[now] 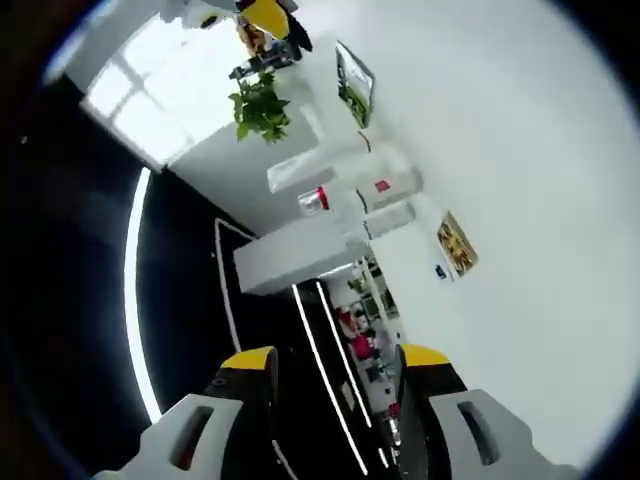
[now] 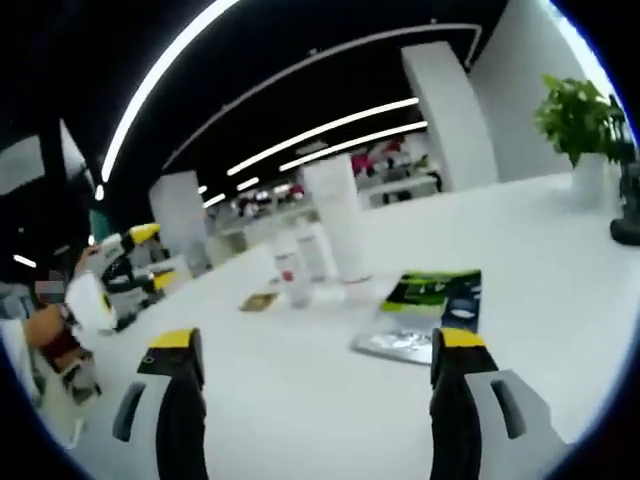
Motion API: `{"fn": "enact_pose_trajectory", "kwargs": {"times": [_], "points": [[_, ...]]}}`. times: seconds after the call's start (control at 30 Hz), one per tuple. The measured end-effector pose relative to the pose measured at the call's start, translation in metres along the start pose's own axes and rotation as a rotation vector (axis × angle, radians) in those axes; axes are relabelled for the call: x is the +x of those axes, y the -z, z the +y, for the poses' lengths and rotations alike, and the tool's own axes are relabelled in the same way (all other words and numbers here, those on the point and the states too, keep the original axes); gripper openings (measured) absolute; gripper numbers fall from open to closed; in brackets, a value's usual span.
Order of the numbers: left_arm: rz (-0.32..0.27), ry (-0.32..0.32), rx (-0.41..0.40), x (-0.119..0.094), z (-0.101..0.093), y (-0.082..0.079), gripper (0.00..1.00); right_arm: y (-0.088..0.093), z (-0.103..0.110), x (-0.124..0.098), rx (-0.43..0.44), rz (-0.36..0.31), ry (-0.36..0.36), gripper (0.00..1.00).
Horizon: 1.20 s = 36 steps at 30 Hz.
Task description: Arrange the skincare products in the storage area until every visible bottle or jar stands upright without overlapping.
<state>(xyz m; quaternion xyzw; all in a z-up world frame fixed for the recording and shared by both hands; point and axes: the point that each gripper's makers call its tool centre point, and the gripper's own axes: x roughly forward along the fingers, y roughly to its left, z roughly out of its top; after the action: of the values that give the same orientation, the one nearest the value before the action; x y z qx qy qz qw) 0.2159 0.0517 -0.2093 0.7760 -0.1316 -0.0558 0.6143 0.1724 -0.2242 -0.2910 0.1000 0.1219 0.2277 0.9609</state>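
Both the left gripper [image 1: 335, 375] and right gripper [image 2: 318, 355] hang with jaws apart and empty, while the bottles [image 2: 303, 262] already stand upright mid-table [image 2: 560, 260], so little seems left.

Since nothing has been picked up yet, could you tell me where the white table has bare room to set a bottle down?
The white table is bare between the right gripper and the green packet, and again from the packet toward the potted plant. It is crowded around the tall white bottle, where smaller bottles and a small tan item sit close together.
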Motion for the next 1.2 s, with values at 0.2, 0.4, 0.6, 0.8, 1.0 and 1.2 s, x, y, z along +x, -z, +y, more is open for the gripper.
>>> {"fn": "enact_pose_trajectory", "kwargs": {"times": [0.2,0.4,0.6,0.8,1.0,1.2], "points": [[0.019,-0.027,-0.115,-0.007,0.013,0.004,0.48,0.008,-0.025,0.008,0.007,0.047,0.057,0.91],[0.053,-0.038,-0.232,-0.01,0.015,0.015,0.49,0.003,-0.049,0.02,0.006,0.111,0.104,0.9],[0.024,0.052,-0.566,-0.012,-0.002,0.014,0.52,-0.001,-0.061,0.03,0.008,0.18,0.134,0.89],[-0.011,0.234,-1.03,-0.008,-0.036,0.01,0.52,-0.001,-0.073,0.035,0.136,0.261,0.155,0.84],[-0.029,0.349,-1.245,-0.008,-0.062,-0.002,0.52,0.006,-0.089,0.035,0.204,0.406,0.24,0.83],[-0.072,0.405,-1.477,-0.011,-0.068,-0.014,0.52,0.014,-0.099,0.035,0.189,0.572,0.314,0.86]]}}
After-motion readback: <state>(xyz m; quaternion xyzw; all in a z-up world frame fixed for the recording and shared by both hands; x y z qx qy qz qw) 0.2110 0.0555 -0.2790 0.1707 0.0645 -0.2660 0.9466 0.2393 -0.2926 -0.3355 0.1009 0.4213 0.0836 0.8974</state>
